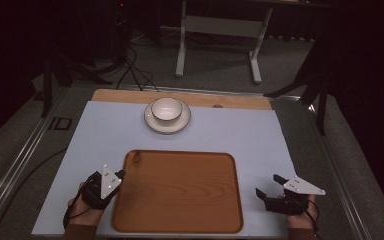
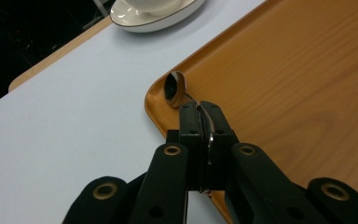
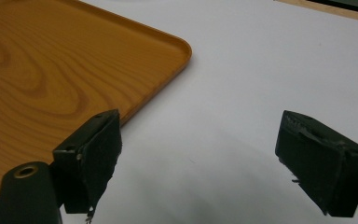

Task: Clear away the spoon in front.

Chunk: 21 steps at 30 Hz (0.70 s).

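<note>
Spoon [image 2: 176, 89] first: we see its bowl resting in the far-left corner of the wooden tray [image 1: 180, 195], its handle pinched edge-on in our left tongs [image 2: 199, 108], which are closed tight on it. That thin grip could let it twist or slip if we lift quickly. Farther back, a bowl [image 1: 166, 109] on a saucer [image 1: 152, 121] sits well apart on the surface [image 1: 250, 130]. Our right tongs [image 3: 198, 163] hang wide apart and empty beside the tray's right edge.

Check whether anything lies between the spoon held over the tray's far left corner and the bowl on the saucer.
Nothing visible does. The left hand-held gripper is shut on the spoon at the wooden tray corner; bare white mat runs from there to the saucer and bowl.
</note>
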Tool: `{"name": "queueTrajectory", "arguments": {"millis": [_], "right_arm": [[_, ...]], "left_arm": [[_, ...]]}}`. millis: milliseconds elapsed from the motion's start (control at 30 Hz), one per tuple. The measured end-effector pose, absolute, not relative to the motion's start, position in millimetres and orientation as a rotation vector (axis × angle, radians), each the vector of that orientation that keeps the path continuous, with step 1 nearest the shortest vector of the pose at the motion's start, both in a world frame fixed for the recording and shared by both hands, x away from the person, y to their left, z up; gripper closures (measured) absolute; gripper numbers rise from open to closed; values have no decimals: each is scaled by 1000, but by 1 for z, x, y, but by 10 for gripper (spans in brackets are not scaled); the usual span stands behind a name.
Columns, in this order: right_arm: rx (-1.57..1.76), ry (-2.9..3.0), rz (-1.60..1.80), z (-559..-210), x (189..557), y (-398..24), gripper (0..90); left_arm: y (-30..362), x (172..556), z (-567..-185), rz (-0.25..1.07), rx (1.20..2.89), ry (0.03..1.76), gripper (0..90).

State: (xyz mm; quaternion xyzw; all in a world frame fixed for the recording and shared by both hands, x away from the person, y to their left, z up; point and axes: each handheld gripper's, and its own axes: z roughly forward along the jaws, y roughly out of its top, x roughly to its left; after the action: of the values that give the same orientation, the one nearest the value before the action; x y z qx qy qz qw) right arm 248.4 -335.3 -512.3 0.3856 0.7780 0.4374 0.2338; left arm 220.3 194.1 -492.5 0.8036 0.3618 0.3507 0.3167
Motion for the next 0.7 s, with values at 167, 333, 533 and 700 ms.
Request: {"name": "queueTrajectory", "arguments": {"millis": [167,333,533,700], "right_arm": [[1057,2136,1200,-512,248,-335,142],[1059,2136,1199,-512,248,-335,142],[1058,2140,1197,-512,248,-335,142],[1060,2139,1197,-512,248,-335,143]], "left_arm": [[193,220,-497,871,2114,961,829],[191,217,-499,835,2117,969,796],[187,213,-504,780,2129,998,731],[186,212,-506,746,2137,1009,682]]}}
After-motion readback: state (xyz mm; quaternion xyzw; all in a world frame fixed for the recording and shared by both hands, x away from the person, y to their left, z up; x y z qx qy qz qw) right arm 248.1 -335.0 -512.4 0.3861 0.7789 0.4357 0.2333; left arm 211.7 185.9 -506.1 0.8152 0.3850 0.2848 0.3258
